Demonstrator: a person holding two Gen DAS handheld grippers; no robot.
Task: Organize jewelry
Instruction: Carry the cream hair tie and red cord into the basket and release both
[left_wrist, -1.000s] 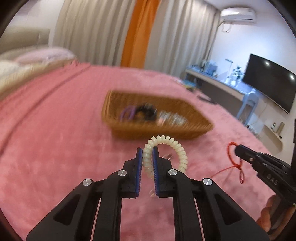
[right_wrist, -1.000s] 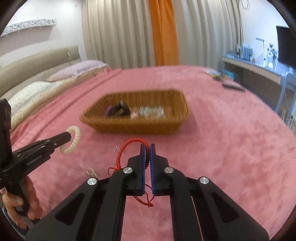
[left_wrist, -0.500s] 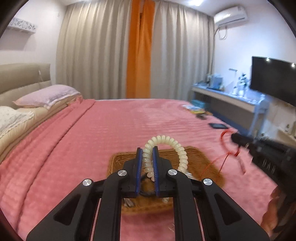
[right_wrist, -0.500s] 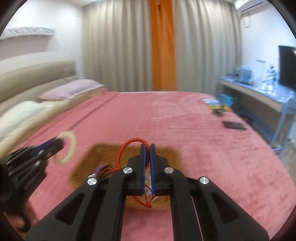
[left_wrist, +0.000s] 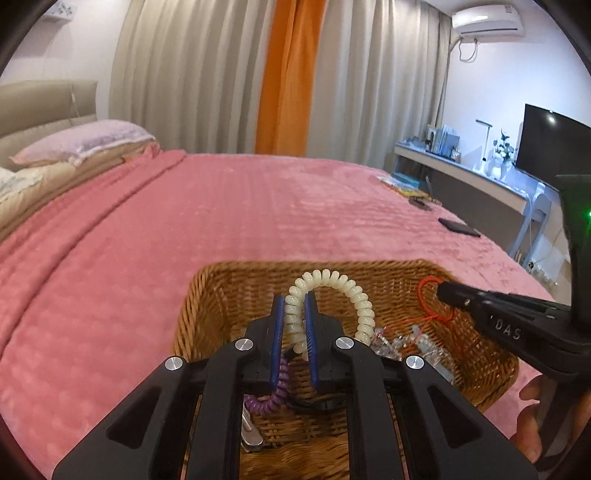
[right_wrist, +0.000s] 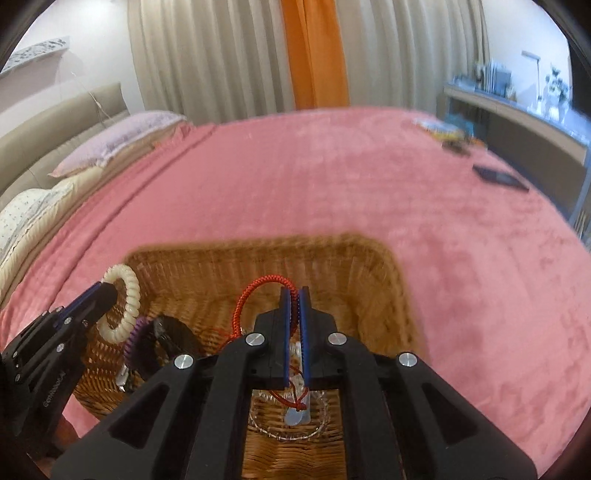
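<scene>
Left wrist view: the left gripper (left_wrist: 294, 312) pinches a cream spiral hair tie (left_wrist: 334, 288) above the wicker basket (left_wrist: 192, 306) on the pink bed (left_wrist: 147, 240).

Right wrist view: the right gripper (right_wrist: 293, 308) is closed on a red cord bracelet (right_wrist: 255, 291) over the same basket.

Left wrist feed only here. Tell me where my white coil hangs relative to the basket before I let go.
Observer: In the right wrist view, the white coil hangs by the left wall of the basket, near the rim, not mid-basket.
Operator: Report what lies next to it.
Observer: A purple coil and a black item lie just inward of it, inside the basket.
Operator: Now the right tool.
Observer: The right tool is shut on the red cord. The cord's knotted tail hangs over a clear bead ring on the basket floor.
</scene>
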